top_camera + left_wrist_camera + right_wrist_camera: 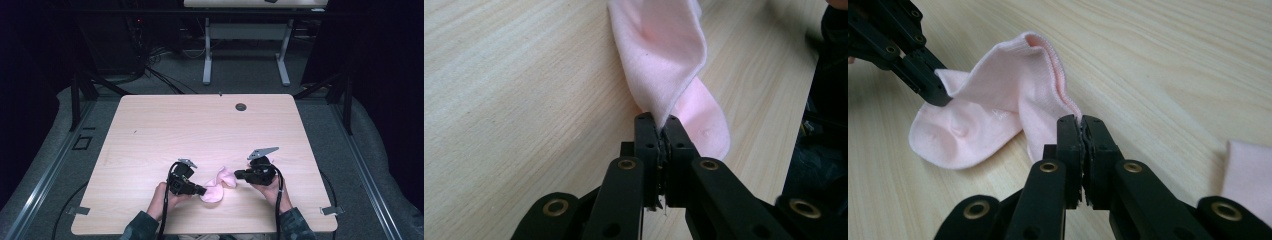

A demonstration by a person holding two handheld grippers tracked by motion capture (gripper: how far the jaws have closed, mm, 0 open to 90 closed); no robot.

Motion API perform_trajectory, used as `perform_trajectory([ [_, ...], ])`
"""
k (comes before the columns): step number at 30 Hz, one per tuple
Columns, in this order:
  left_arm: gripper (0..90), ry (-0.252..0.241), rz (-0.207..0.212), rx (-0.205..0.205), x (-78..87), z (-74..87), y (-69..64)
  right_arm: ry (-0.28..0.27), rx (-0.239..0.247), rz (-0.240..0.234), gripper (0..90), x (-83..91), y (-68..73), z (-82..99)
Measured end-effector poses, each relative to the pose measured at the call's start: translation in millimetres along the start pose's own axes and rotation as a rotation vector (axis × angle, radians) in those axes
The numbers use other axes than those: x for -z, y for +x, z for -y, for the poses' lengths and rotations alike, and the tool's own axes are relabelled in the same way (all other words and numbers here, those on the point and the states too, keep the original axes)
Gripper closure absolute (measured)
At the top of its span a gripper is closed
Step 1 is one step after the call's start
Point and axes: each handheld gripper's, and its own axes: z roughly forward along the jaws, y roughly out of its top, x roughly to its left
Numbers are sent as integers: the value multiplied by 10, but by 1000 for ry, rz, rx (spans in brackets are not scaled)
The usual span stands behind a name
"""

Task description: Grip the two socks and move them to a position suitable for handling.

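While both tongs were clamped, pink sock (218, 185) lay between them on table (200, 125), left gripper (659, 131) pinching one edge, right gripper (1081, 125) pinching the cuff.

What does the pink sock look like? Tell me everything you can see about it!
The pink sock is pale pink, soft knit cloth with a ribbed cuff edge. It lies crumpled near the front of the wooden table, partly lifted off it. The left hand-held gripper is shut on one edge, and the right hand-held gripper is shut on the cuff edge, so the cloth folds up between them while its rounded toe end rests flat on the wood.
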Motion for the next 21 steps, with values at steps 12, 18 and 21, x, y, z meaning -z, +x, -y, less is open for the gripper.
perform_trajectory([
  [12,829,8,164,-19,239,-64,-72,-38,-161,-22,880,842,385,59],
  [18,644,-28,-29,45,99,-83,92,80,-222,144,864,416,59,66],
  [21,569,-64,-86,39,136,-40,31,120,-222,190,842,261,-32,126],
])
